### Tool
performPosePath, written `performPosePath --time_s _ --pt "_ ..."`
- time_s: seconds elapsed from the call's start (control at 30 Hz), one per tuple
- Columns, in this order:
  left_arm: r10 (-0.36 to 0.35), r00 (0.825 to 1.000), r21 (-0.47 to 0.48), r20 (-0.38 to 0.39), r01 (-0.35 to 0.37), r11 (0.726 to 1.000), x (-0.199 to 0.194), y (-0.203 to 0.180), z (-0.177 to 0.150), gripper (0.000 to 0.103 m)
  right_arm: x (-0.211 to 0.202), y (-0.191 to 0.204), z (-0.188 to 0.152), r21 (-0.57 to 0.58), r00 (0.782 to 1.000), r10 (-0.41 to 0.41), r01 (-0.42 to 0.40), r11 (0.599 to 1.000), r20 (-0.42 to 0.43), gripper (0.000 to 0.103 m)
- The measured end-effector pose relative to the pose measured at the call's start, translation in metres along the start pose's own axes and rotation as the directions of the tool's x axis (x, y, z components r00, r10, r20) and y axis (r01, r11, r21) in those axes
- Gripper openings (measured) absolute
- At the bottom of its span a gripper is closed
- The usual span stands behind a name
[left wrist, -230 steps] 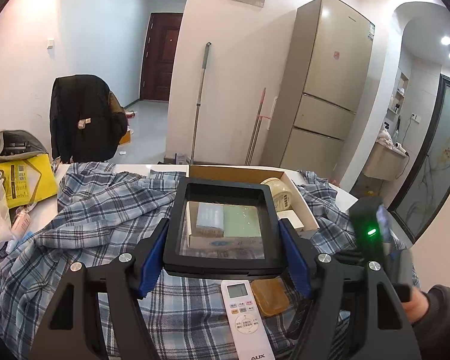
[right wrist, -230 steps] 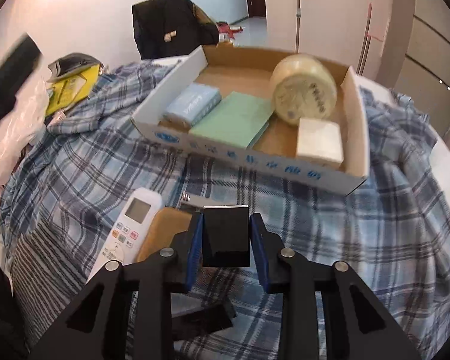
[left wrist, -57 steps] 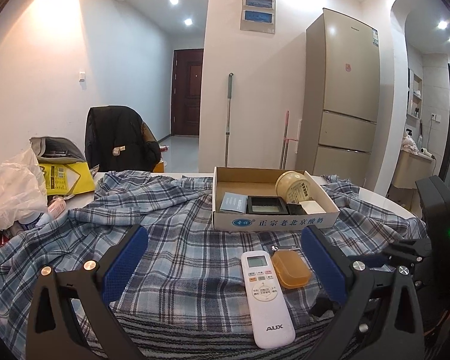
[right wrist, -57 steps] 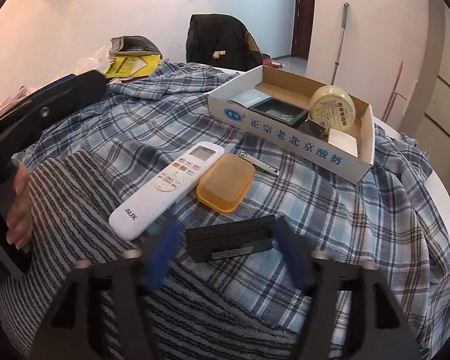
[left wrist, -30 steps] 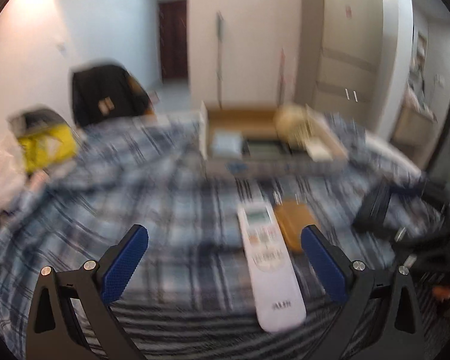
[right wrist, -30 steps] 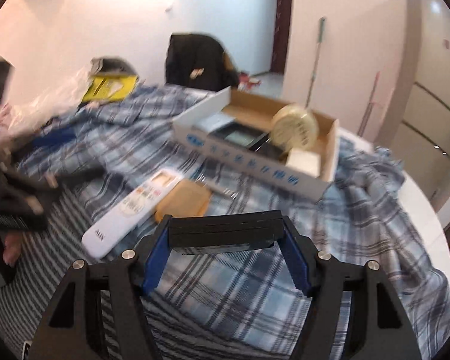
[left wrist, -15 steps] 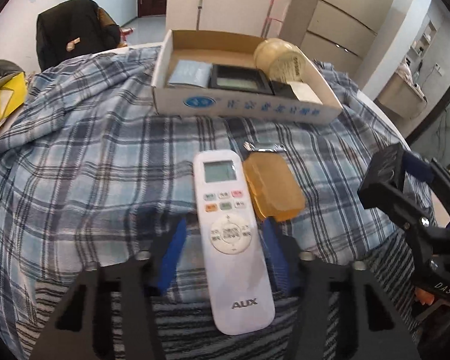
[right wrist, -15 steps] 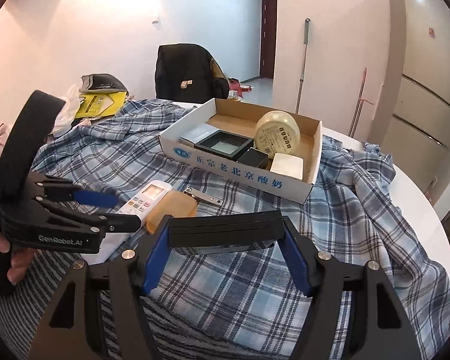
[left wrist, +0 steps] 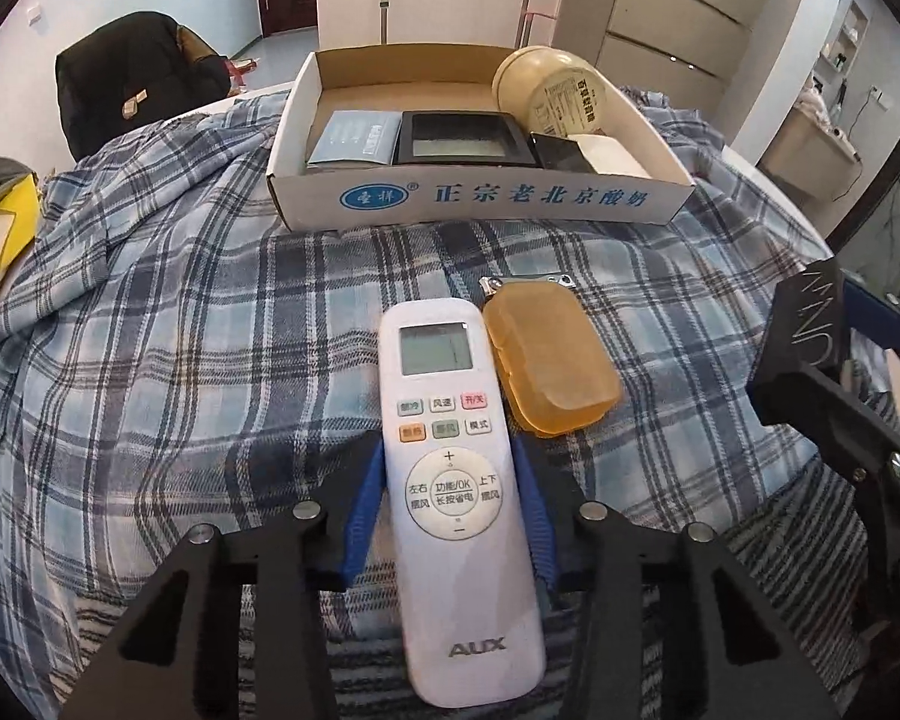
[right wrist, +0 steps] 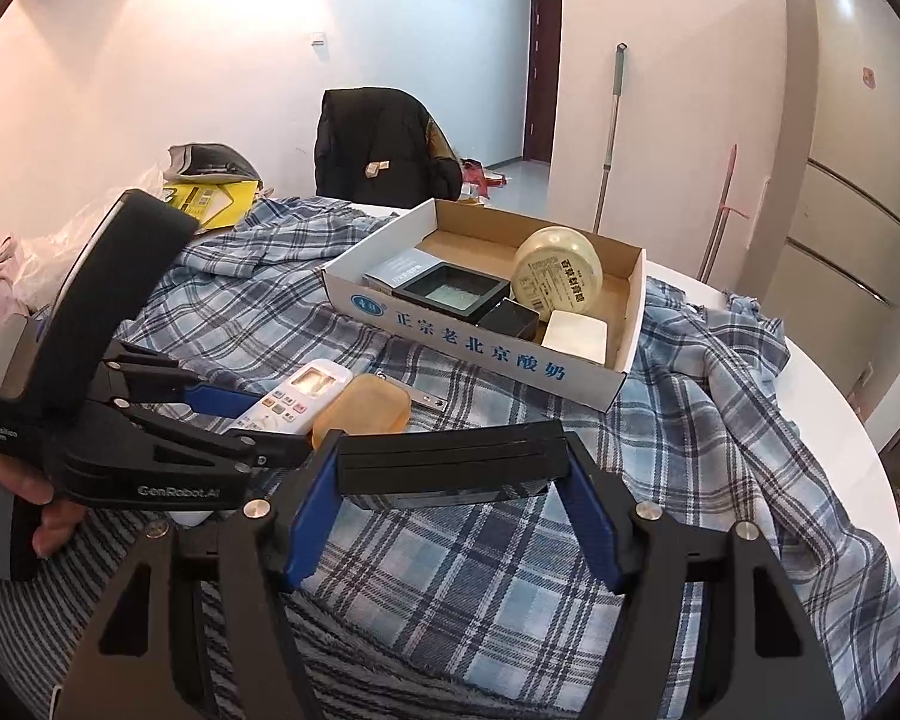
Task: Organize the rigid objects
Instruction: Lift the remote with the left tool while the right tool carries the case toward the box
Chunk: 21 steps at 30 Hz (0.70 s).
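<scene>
A pale room with pink-white walls holds a tall beige refrigerator [right wrist: 858, 192], a dark wooden door [right wrist: 537, 78] down a corridor and a mop [right wrist: 609, 138] leaning on the wall. A black jacket [right wrist: 378, 150] drapes a chair behind the round white table [right wrist: 834, 420], most of which lies under a blue-and-white plaid cloth [left wrist: 168, 324]; a grey striped fabric [right wrist: 378, 684] covers the near edge.

On the cloth sits an open white cardboard box with blue printed characters [left wrist: 486, 198]. Inside it lie a pale blue packet [left wrist: 354, 135], a black square tray [left wrist: 459, 138], a round cream tin [left wrist: 555, 87], a small black block [left wrist: 561, 150] and a white block [left wrist: 609, 156].

The left gripper [left wrist: 450, 504] points steeply down with its blue pads on either side of the long white AUX remote control [left wrist: 450, 480], which lies flat in front of the box; the jaws are closing, and whether the pads already press its sides is not clear. Just right of the remote, touching it, lies a translucent orange plastic case [left wrist: 549, 360], with a small metal clip [left wrist: 528, 282] partly hidden behind it.

The right gripper [right wrist: 450, 480] is clamped at about half width on a flat black rectangular bar [right wrist: 450, 462] held above the cloth. The bar's underside is hidden. A hand [right wrist: 42, 510] on the left gripper's handle is cut off at the frame edge.
</scene>
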State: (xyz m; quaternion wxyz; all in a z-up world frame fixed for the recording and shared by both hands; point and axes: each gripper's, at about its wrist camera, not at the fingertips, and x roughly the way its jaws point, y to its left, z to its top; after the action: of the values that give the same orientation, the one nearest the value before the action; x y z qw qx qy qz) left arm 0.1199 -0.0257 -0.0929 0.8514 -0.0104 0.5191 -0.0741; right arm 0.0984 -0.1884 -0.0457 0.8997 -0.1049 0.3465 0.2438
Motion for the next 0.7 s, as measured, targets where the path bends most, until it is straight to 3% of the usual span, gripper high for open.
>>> performPosePath --time_s 0.47,0.57,0.7 --pt "-0.009 0.998 0.032 0.07 0.007 0.999 -0.04 0.002 -0.01 0.042 0.004 -0.005 0.0 0.027 1.0 0.002 -0.002 1.0 -0.011 0.067" --pt "-0.003 0.998 0.051 0.059 0.0 0.999 -0.043 0.0 -0.014 0.042 0.005 -0.007 0.0 0.037 1.0 0.006 -0.005 0.999 -0.017 0.067" --pt "-0.005 1.0 0.072 -0.012 0.006 0.997 -0.034 -0.002 -0.027 0.042 0.005 -0.006 0.0 0.028 1.0 0.006 -0.006 1.0 -0.017 0.067"
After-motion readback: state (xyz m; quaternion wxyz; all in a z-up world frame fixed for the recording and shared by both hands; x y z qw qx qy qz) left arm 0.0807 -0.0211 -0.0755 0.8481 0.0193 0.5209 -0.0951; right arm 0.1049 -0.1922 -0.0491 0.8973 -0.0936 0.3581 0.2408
